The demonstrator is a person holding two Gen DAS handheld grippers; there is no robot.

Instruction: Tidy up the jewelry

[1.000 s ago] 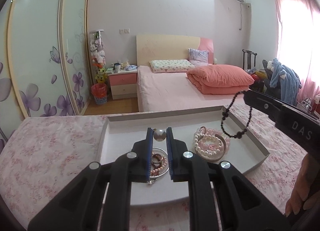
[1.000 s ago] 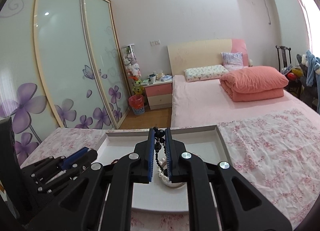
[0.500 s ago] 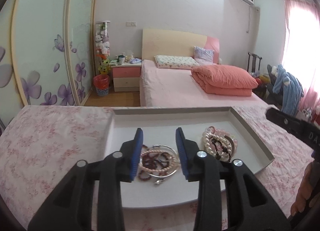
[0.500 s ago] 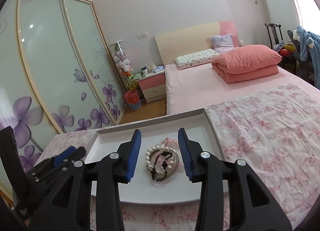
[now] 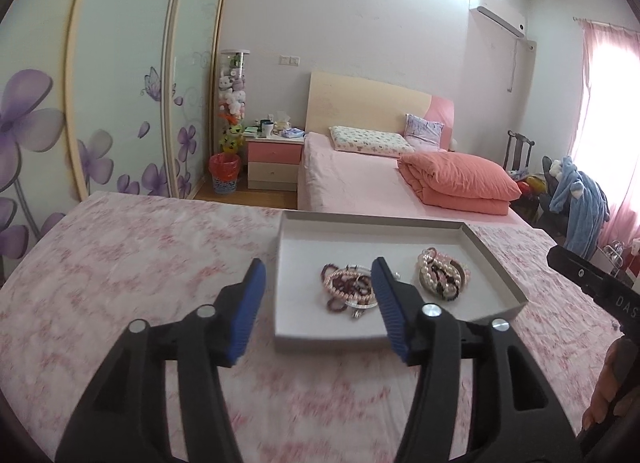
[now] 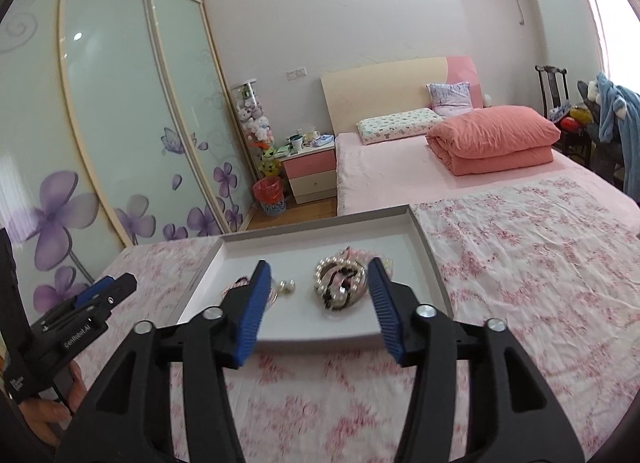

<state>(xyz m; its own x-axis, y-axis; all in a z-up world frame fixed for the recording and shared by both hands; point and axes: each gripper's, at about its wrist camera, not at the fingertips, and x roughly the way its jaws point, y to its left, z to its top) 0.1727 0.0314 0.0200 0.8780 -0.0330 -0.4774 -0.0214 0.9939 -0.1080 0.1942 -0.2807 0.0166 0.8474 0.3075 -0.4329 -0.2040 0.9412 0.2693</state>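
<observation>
Since these are loose strands of beads, I judge them light, limp and quick to slide or tangle, so I would pinch across a bunched part of one strand rather than a single bead, and lift slowly to keep the elastic or thread from snagging its neighbours. Ahead of my left gripper (image 5: 318, 291) and slightly to its right lies the pink and dark bead bracelet pile (image 5: 347, 287), resting on the floor of the shallow white tray (image 5: 304, 337); my right-hand blue pad (image 5: 386, 303) partly covers the pile's edge in that view, but I see no contact with it. Further right in the same tray sits the pearl bracelet pile (image 6: 341, 283), a coil of white pearls with dark beads and pink ones mixed in, directly ahead of my right gripper (image 6: 318, 289) and framed between its pads. Both sets of jaws have just been opening and now stand about half spread with nothing pressed between them; each gripper hangs above the pink floral bedspread (image 6: 520, 263) short of the tray's near rim. Pearls are smooth and round, so I expect them to roll off ribbed pads unless I close on several at once.
</observation>
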